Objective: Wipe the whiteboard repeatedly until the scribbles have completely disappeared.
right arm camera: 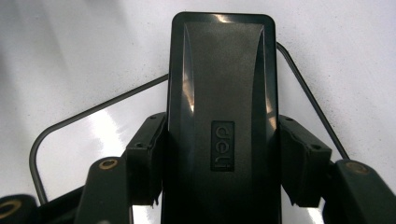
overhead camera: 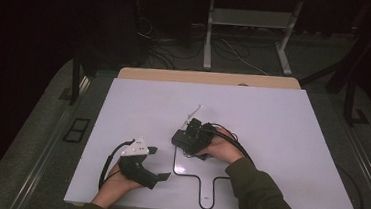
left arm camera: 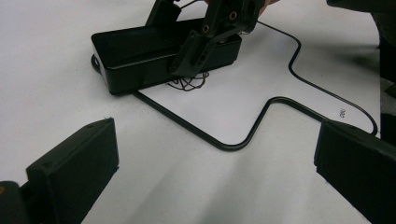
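Black plastic case, oblong with rounded corners and an embossed "deli" mark on its top, sits clamped between the two jaws of the right gripper; in the right gripper view the pads press on its long sides near the middle. In the high view the right gripper and the case are near the centre of the white table, the person's right hand wrapped around the gripper body. The case lies at the upper left corner of a black outline marked on the tabletop, a rounded shape with a narrow stem that runs toward the person's edge of the table. In the left gripper view the case rests flat on the surface, touching the outline, with a small tangle of thin brown wire just under its near edge.

Well apart to the left, the left gripper lies low over the table in the person's left hand, its jaws spread wide with only bare tabletop between them. A thin white rod sticks up beyond the right gripper.
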Motion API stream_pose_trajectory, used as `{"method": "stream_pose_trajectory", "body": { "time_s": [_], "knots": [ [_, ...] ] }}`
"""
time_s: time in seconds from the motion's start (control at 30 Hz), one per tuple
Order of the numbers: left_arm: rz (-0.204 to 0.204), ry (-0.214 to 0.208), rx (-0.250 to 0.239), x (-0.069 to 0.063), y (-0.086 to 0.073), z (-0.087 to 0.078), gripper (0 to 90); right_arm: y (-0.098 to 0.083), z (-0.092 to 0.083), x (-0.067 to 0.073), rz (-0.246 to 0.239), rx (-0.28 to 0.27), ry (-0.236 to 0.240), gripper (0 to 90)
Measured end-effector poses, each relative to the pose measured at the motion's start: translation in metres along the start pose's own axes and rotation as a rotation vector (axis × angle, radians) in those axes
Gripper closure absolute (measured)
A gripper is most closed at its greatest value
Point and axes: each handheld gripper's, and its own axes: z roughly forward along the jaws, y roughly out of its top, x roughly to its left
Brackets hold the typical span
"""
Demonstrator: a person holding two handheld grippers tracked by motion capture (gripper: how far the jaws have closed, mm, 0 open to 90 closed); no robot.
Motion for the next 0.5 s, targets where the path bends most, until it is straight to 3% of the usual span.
{"method": "stream_pose_trajectory", "body": {
  "time_s": [0.3,0.5],
  "knots": [
    [-0.002,-0.003,0.001,-0.001,0.0,0.001,0.0,-0.002,-0.002,0.019,-0.049,0.013,0.017,38.5],
    [0.0,-0.001,0.002,-0.001,0.0,0.001,0.0,-0.003,-0.002,0.018,-0.05,0.002,0.021,38.5]
  ]
}}
